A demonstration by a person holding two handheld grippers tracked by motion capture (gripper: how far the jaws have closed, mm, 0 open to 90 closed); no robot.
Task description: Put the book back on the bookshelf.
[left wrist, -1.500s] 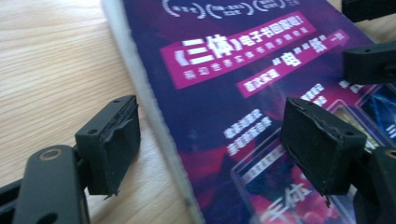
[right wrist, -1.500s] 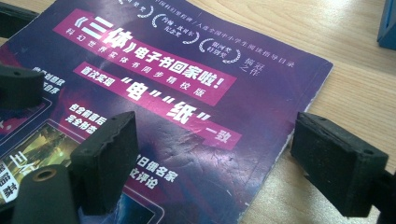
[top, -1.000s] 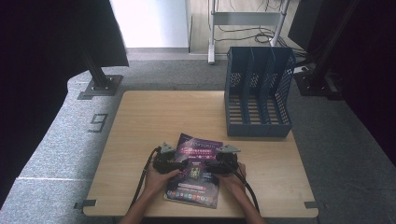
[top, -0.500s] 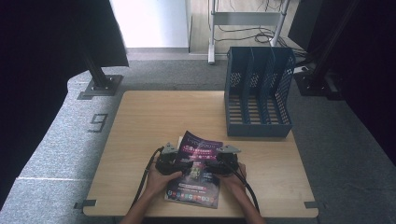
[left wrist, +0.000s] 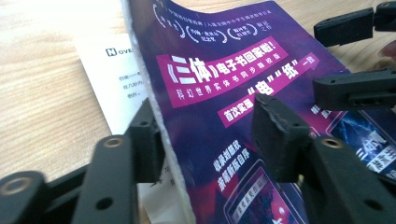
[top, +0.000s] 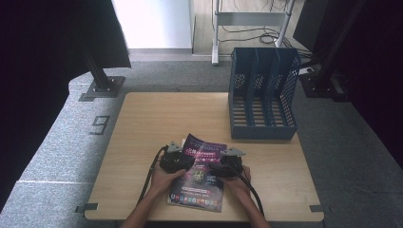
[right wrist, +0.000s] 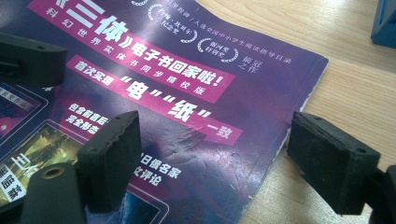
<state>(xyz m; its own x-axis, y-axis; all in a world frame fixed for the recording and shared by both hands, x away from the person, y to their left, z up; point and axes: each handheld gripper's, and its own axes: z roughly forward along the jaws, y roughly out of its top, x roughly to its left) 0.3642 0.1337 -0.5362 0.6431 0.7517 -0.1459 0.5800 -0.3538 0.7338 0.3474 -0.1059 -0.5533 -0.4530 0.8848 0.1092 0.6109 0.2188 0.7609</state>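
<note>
A: The wooden table (top: pixel 157 123) carries a blue file rack (top: pixel 263 95) at its far right, with three upright slots, all of them bare as far as the high view shows. Nothing has been filed.

B: And the purple magazine (top: pixel 199 173)?

A: It lies near the table's front edge, between the person's two hands, well apart from the rack. Its left edge is lifted: in the left gripper view the cover (left wrist: pixel 243 93) stands up off a white sheet (left wrist: pixel 112 88) beneath it.

B: So the left gripper (top: pixel 177 160) has hold of it?

A: Not quite. Its jaws have just been closing, with the raised edge between them. One pad (left wrist: pixel 147 140) sits against the underside of the cover, while the other hangs just above the printed face, so the jaws read as open around the edge rather than clamped.

B: The right gripper (top: pixel 227 167)?

A: Open wide, straddling the magazine's right edge (right wrist: pixel 289 126), with one pad over the cover and one out over bare wood, neither pressing.

B: Progress, then?

A: Early, by the look of it. The edge is raised and bracketed; a firm pinch, the lift, and presumably the carry to a slot all remain.
</note>
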